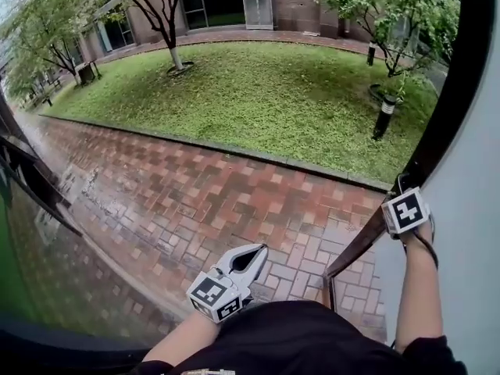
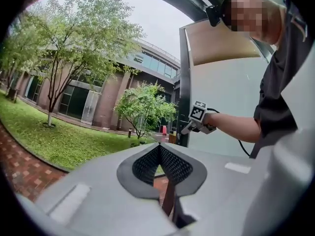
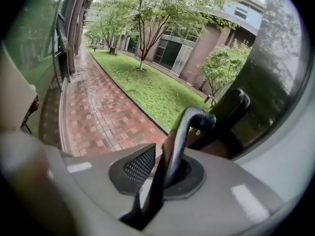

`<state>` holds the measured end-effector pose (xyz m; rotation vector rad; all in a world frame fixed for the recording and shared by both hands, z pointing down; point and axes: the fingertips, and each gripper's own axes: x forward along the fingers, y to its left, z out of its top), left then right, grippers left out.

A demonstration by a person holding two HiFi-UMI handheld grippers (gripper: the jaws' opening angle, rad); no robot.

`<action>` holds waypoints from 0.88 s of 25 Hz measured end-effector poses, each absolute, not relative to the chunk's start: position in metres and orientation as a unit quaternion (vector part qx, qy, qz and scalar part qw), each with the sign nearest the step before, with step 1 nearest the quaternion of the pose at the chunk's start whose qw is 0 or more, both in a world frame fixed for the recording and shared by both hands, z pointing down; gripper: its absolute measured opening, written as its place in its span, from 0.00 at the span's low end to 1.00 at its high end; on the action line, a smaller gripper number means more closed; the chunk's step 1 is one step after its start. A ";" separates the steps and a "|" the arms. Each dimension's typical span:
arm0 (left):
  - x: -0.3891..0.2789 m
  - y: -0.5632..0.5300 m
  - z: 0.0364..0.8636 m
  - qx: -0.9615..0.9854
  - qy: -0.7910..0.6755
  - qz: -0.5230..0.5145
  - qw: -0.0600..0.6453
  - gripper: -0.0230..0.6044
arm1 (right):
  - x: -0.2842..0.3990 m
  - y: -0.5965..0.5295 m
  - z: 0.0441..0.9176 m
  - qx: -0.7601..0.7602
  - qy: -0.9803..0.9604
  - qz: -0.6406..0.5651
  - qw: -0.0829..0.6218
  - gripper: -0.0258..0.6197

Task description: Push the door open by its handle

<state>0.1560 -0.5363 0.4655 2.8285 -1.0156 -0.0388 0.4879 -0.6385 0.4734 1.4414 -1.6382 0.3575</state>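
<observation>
The door (image 1: 469,233) is a pale panel with a dark edge at the right of the head view. Its dark curved bar handle (image 3: 194,119) runs up between the jaws of my right gripper (image 3: 165,149). The bar lies against the right pad, and a thin gap shows between it and the left mesh pad (image 3: 140,163), so this gripper is open. In the head view my right gripper (image 1: 400,190) sits at the top of the handle (image 1: 359,247). My left gripper (image 1: 262,248) hangs over the bricks, away from the door, shut with nothing in it (image 2: 159,146).
A wet red brick path (image 1: 234,186) runs ahead, with a lawn (image 1: 258,92) beyond it. A black bollard lamp (image 1: 383,116) and small trees stand on the grass. A glass wall (image 1: 31,209) lines the left side. A brick building closes the far end.
</observation>
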 end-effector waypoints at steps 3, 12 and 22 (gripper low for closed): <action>0.162 -0.574 0.465 0.940 -0.332 -0.014 0.081 0.03 | 0.510 -0.639 0.482 0.578 -0.653 0.179 0.456 0.11; 0.175 -0.675 0.457 0.964 -0.256 -0.013 0.073 0.03 | 0.541 -0.628 0.379 0.646 -0.565 0.008 0.514 0.24; 0.152 -0.716 0.469 0.968 -0.231 -0.015 0.094 0.03 | 0.324 -0.650 0.472 0.445 -0.892 0.071 0.009 0.23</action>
